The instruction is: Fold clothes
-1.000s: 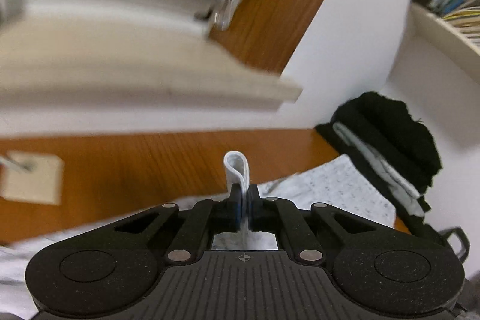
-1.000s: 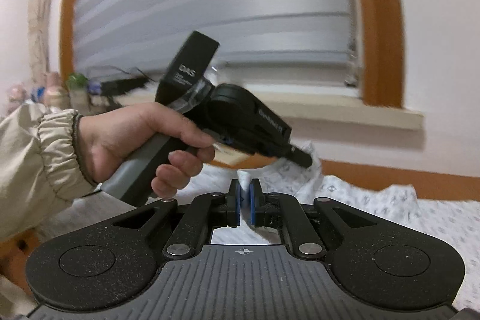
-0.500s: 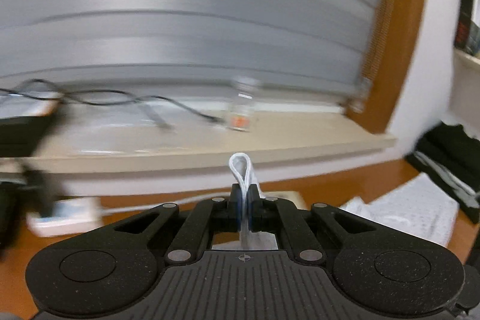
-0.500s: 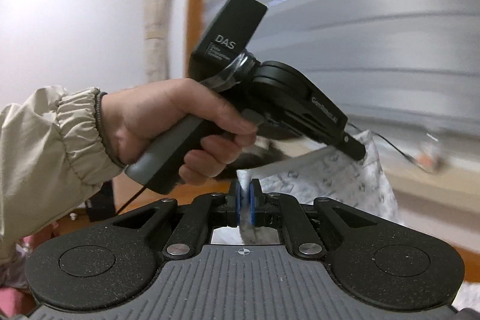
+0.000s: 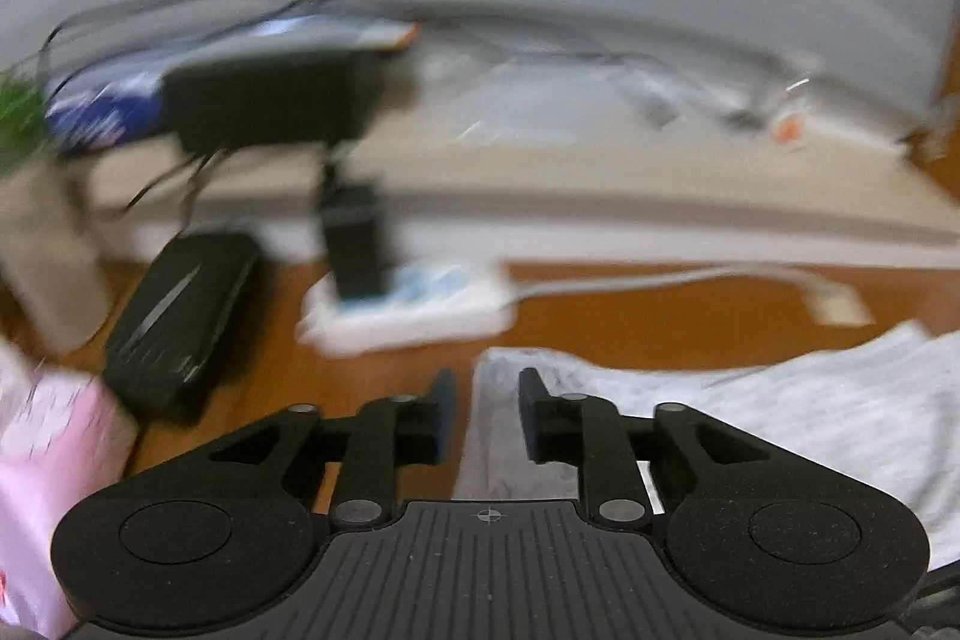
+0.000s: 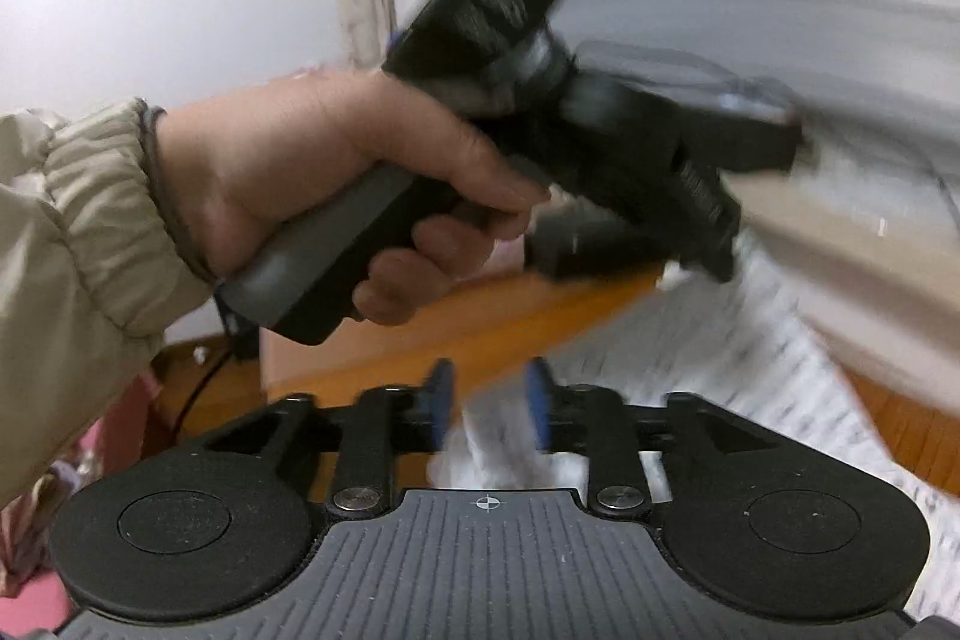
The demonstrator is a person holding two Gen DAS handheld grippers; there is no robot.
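Note:
A white garment with a fine grey print [image 5: 780,418] lies on the wooden table [image 5: 630,322]. One edge of it rises between the fingers of my left gripper [image 5: 487,388]. The jaws are opening and the pads no longer press the cloth. In the right wrist view the same garment [image 6: 750,358] spreads to the right, with a bunched corner under my right gripper [image 6: 489,376]. Its jaws are opening too, and the blue pads stand apart from the cloth. A person's hand [image 6: 336,160] in a beige sleeve holds the left gripper [image 6: 708,262] just ahead, over the garment's far edge.
A white power strip [image 5: 408,304] and a black box [image 5: 180,316] lie on the table beyond the garment. A pink object [image 5: 54,460] sits at the near left. Behind runs a window sill [image 5: 600,172] with cables and a black device [image 5: 270,100].
Both grippers were shut on folded cloth edges and now stand apart from the cloth. Both views have swung left along the window, and the garment has dropped towards the table.

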